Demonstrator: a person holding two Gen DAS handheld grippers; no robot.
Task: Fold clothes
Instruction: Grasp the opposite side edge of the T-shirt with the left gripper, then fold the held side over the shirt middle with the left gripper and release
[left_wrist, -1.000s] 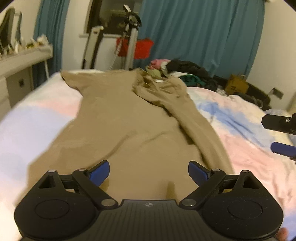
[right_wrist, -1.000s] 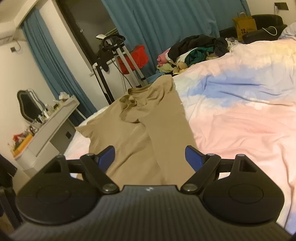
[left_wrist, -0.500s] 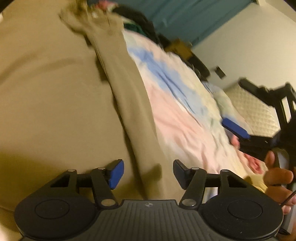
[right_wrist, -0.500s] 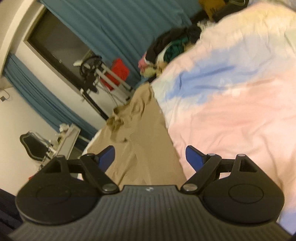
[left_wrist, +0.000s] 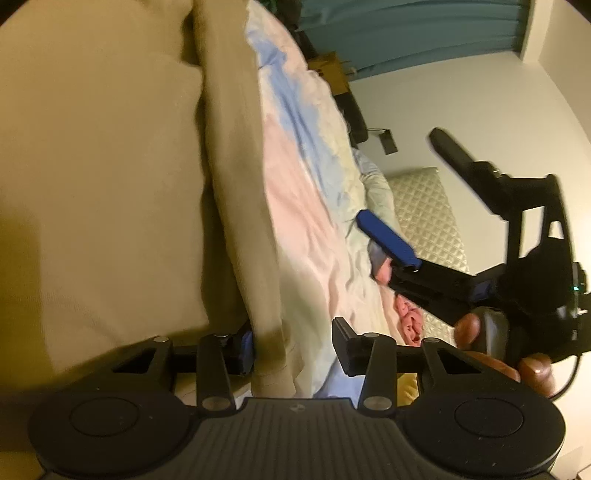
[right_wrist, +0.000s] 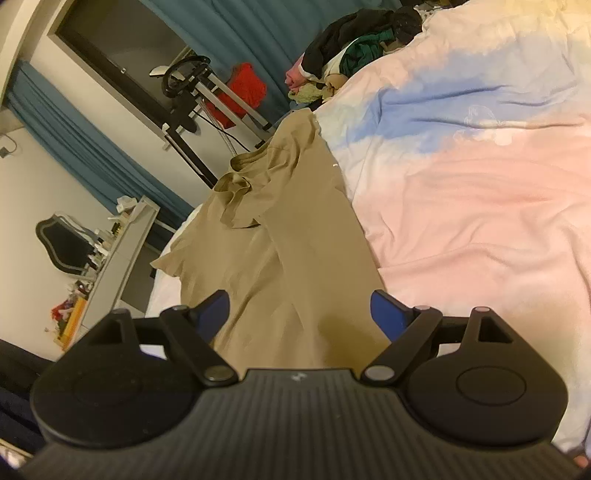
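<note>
My left gripper (left_wrist: 291, 350) is down low at the near hem of the tan shirt (left_wrist: 110, 184), fingers apart but not wide. The folded-over side strip of the shirt runs straight down between them, its bottom edge sitting in the gap, closer to my left finger, whose blue pad (left_wrist: 245, 349) is right against the cloth. My right finger on this side stands clear of the fabric, over the pastel duvet (left_wrist: 314, 229). No pinch: the cloth is between the fingers, not squeezed.

My right gripper (right_wrist: 299, 317) is spread wide, and from the left camera I see it up in the air (left_wrist: 417, 199) off to the side, above the duvet, a hand (left_wrist: 498, 354) wrapped round its handle. Through its own camera the shirt (right_wrist: 280, 236) lies flat ahead, stretching away from the fingers toward the far edge of the bed, collar end bunched and rumpled there. The shirt's near end fills the space between my two blue pads and spills past the left one; the right pad (right_wrist: 386, 314) sits about at the shirt's long edge, where tan meets the pink and blue duvet (right_wrist: 480, 184). Whether that gripper touches the cloth I cannot tell from here.

A heap of clothes (right_wrist: 347, 59) sits at the far corner of the bed, well apart from the shirt.
</note>
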